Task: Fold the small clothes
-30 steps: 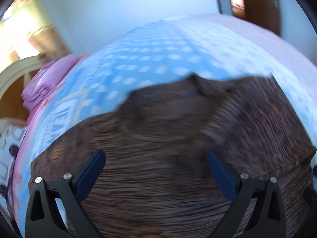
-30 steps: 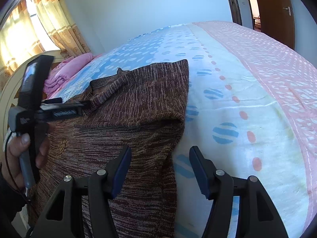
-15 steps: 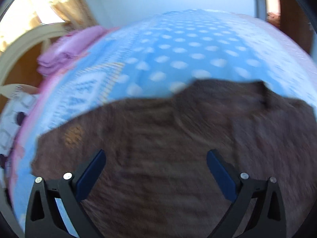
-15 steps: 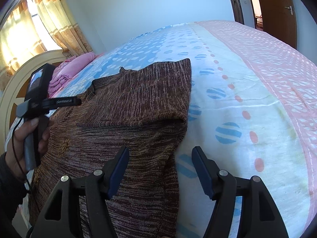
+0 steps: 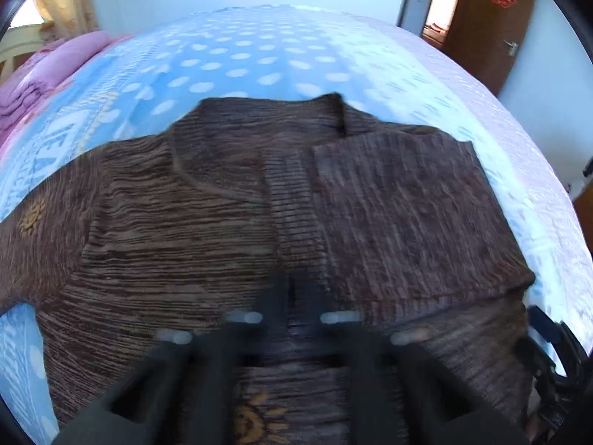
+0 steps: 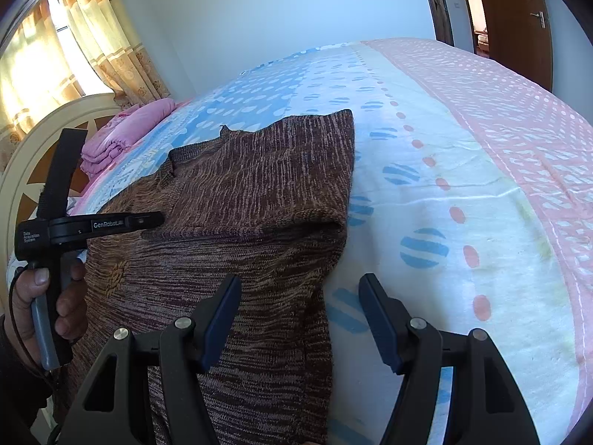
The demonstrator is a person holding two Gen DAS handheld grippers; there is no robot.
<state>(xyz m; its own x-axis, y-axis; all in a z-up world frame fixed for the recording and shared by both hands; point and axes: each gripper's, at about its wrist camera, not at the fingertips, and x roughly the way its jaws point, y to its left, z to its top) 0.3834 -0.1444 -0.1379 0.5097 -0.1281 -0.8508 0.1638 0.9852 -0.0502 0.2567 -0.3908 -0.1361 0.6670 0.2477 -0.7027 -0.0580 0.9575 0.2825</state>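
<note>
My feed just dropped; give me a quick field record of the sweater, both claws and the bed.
garment: brown knit sweater, spread on the bed, one side folded inward
surface: dotted bedspread
left claw: shut, blurred, over the sweater's middle; grip on cloth unclear
right claw: open, empty, straddling the sweater's right edge
also: pink folded bedding near headboard

Home bedroom: bed (image 6: 463,118) with dotted bedsheet, curved headboard (image 6: 33,148), folded pink blanket (image 6: 122,137), curtains (image 6: 103,33), wooden door (image 6: 519,18).

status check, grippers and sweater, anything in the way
Left gripper just closed, shut over brown sweater, grip unclear. Right gripper open at its edge. One sleeve folded in. Nothing in the way.
</note>
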